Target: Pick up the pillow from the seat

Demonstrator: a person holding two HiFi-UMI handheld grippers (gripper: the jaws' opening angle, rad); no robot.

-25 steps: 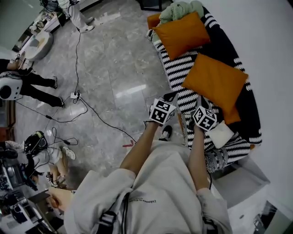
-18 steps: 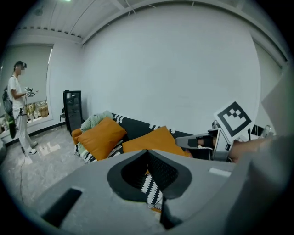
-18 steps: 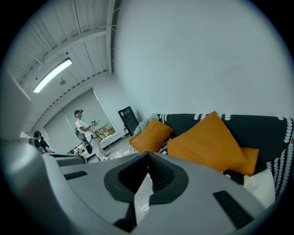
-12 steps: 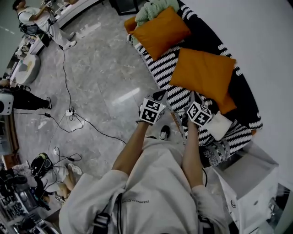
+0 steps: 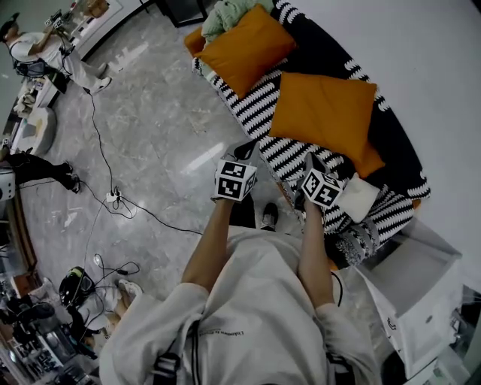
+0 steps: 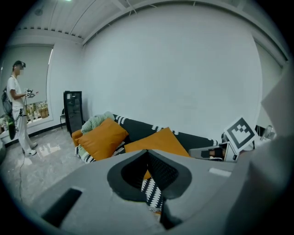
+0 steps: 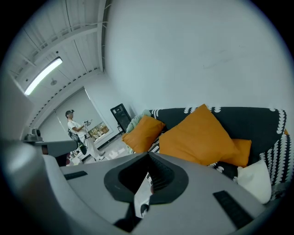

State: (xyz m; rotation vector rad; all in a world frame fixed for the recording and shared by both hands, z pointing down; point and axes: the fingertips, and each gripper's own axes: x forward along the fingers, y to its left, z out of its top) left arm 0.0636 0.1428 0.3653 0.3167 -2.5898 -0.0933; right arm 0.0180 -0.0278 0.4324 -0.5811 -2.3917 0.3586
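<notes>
Two big orange pillows lie on the black-and-white striped sofa seat [image 5: 289, 150]: the near pillow [image 5: 323, 113] [image 6: 158, 141] [image 7: 197, 135] and a far pillow [image 5: 244, 49] [image 6: 103, 137] beside a green blanket [image 5: 229, 11]. My left gripper [image 5: 246, 148] [image 6: 147, 151] hovers at the seat's front edge, left of the near pillow, jaws closed and empty. My right gripper [image 5: 312, 162] [image 7: 148, 155] hangs over the striped seat just below that pillow's near edge, also shut on nothing. Neither touches a pillow.
A small orange cushion [image 5: 368, 162] and a white pillow [image 5: 361, 197] sit at the sofa's right end. A white cabinet [image 5: 413, 278] stands to the right of the sofa. Cables [image 5: 113, 197] run over the marble floor. Other people [image 5: 30, 64] stand far left.
Both grippers have moved forward and a little down toward the sofa's front edge, still closed. The pillows have not moved on the seat.
</notes>
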